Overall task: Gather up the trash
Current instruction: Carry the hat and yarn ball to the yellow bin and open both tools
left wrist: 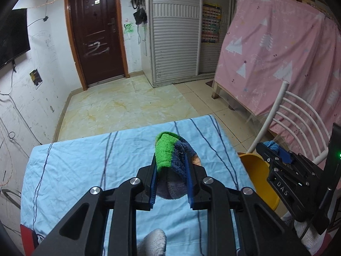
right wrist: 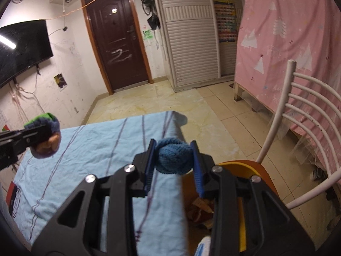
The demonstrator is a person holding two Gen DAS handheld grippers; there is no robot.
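Left gripper [left wrist: 171, 168] pinching a rolled sock ball [left wrist: 170, 160], green, navy and peach, pads pressed on both its sides, held above the light blue striped sheet [left wrist: 85, 166] covering the table. Right gripper [right wrist: 173, 157] pinching a blue knitted sock ball [right wrist: 173, 159], jaws closed on it (bundle bulges between the blue pads). That bundle hangs over the right edge of the sheet, just beside the yellow bin [right wrist: 243, 167]. Bin sits right of the sheet, against the white metal chair [right wrist: 302, 115]; crumpled brown paper scraps [right wrist: 201, 211] lie inside it.

From the left wrist view the right gripper [left wrist: 275, 149] shows at the right, over the bin [left wrist: 255, 170], a bit of blue sock poking out. From the right wrist view the left gripper [right wrist: 40, 134] shows at far left, over the sheet's left part, multicolour ball [right wrist: 45, 138] clamped.

Beyond the sheet: tiled floor [left wrist: 127, 106], dark brown door [left wrist: 96, 32] with white scribble, white slatted wardrobe [left wrist: 174, 32], pink tree-print cloth [left wrist: 277, 53] right of that. Gloved hand [left wrist: 152, 242] just visible below the left gripper.
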